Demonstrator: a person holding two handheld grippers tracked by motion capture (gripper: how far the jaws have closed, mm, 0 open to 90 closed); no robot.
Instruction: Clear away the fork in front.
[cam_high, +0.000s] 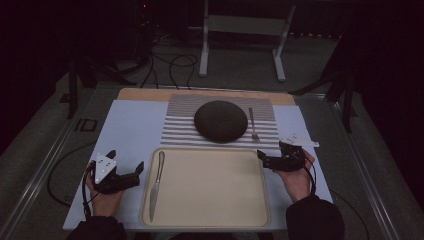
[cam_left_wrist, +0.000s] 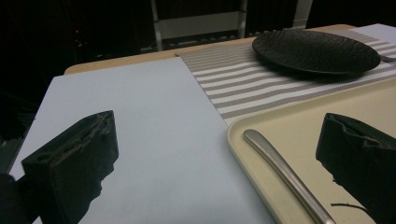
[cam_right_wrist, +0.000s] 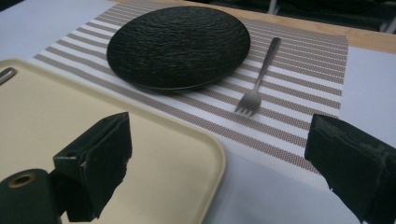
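two grippers yours, jaws wide, empty: left gripper (cam_high: 126, 165), right gripper (cam_high: 270, 156). dim room, pale table (cam_high: 125, 125). knife (cam_high: 156, 177) on tray (cam_high: 210, 220), just beside left gripper.

The long silver metal knife (cam_left_wrist: 287, 175) looks smooth and brushed, with a soft sheen along its handle. It lies on the beige plastic tray (cam_high: 210, 192), matt and even. At twelve o'clock from the tray, the round black plate (cam_right_wrist: 177, 44) has a rough, rippled matt surface, and the striped woven placemat (cam_right_wrist: 299, 93) shows a fine textile grain. The slim metal fork (cam_right_wrist: 259, 79) is dull satin.
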